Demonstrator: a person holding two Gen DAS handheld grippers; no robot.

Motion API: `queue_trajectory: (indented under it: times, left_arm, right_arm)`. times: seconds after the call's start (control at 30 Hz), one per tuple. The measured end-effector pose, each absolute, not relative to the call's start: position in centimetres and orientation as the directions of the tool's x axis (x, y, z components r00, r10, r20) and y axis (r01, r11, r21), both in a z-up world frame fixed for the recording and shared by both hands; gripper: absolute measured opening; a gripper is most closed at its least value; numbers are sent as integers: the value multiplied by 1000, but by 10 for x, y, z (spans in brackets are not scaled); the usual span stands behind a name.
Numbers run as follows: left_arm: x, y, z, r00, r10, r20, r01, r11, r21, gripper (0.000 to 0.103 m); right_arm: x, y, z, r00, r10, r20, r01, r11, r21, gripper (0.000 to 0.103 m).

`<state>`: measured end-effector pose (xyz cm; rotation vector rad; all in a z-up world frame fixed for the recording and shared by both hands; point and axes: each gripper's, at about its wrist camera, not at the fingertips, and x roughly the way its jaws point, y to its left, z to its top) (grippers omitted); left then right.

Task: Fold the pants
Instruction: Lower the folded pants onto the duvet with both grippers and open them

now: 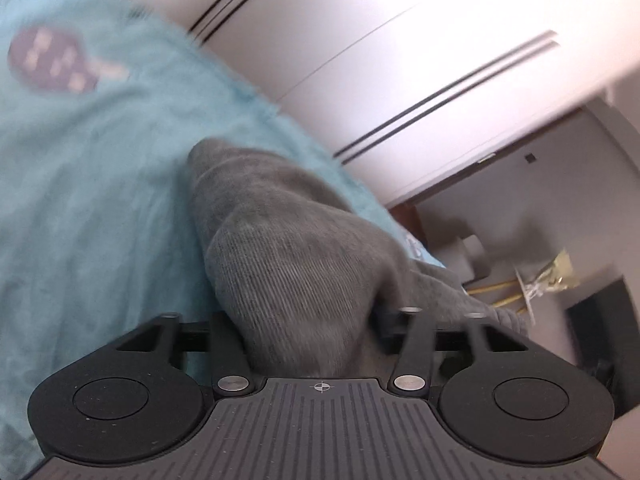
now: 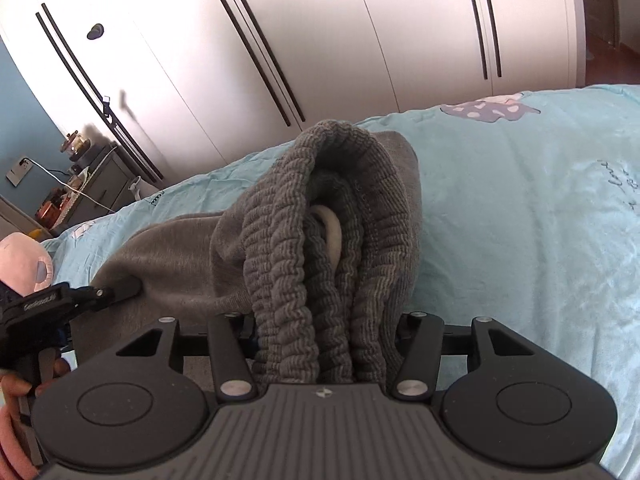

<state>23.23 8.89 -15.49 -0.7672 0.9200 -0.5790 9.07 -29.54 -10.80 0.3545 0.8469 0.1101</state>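
- Up close, the right tool (image 2: 326, 332) clamps the bunched ribbed waistband of the grey pants (image 2: 320, 240), the fabric packed tight between its jaws and rising straight ahead of it.
- A pale drawstring (image 2: 332, 232) shows inside the waistband folds, just ahead of the right tool.
- Off to its left, the left tool (image 2: 120, 290) pinches another part of the same pants, with the cloth stretched between the two tools.
- Seen from the left wrist, the left tool (image 1: 316, 320) holds a thick fold of the pants (image 1: 280, 240); the view is blurred, so the fingertips are probably buried under the cloth.
- The pants hang above a light blue bed sheet (image 2: 520, 220) that spreads ahead and to the right of the right tool.
- Beyond the bed stands a white wardrobe (image 2: 320, 40).
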Motion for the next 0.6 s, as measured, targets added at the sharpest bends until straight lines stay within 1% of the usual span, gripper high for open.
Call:
queue_trajectory:
  times: [0.1,0.13,0.17,0.2,0.27,0.33,0.37,0.4,0.43,0.47,0.5,0.53,0.57,0.6]
  left_arm:
    - [246,96,-168,477,-755,-450,64,541,-838,64]
    - [248,97,-169,491,-754,-436,65,531,-845,61]
    - [247,97,-166,510,-747,-426,85,537,-840,47]
    - [244,93,-158,530,-735,-423,130,563,-816,38]
    - [232,84,-139,572,-719,-395,235,605,-761,36]
    - [223,74,-124,601,-715,-357,330,629,-704,36]
    - [222,69,-121,612,-700,-369,341,654,-675,37]
    - [223,65,-122,624,-674,-395,335,688,-644,46]
    - [226,60,-127,634,-620,-462,298,748,-593,56]
    - [230,55,-132,632,-539,-557,229,816,-530,77]
    - [231,52,-136,630,-433,-645,158,884,-439,86]
    - [231,52,-136,636,-363,-681,131,920,-369,88]
    - [229,56,-131,642,-356,-679,127,923,-363,89]
    - [226,60,-124,652,-338,-679,107,927,-359,88]
  right_arm:
    - [87,-295,-108,657,236,-716,52,933,355,52]
    - [87,-295,-107,659,238,-713,54,931,361,52]
    - [89,-295,-107,661,241,-711,53,929,365,52]
    - [87,-295,-106,666,243,-706,51,929,367,52]
    - [83,-294,-102,676,245,-695,44,928,370,51]
    - [75,-296,-97,709,258,-656,29,919,393,51]
    - [69,-298,-95,728,262,-634,18,917,399,51]
    - [65,-301,-95,740,259,-621,22,913,407,51]
    - [63,-306,-97,745,252,-617,30,912,408,51]
    - [62,-309,-101,748,231,-622,38,921,388,54]
    - [63,-313,-108,742,206,-638,54,931,362,65]
    - [67,-316,-115,713,178,-678,87,937,338,73]
    - [71,-318,-119,676,111,-729,153,946,285,83]
    - [70,-321,-117,660,51,-749,204,948,245,83]
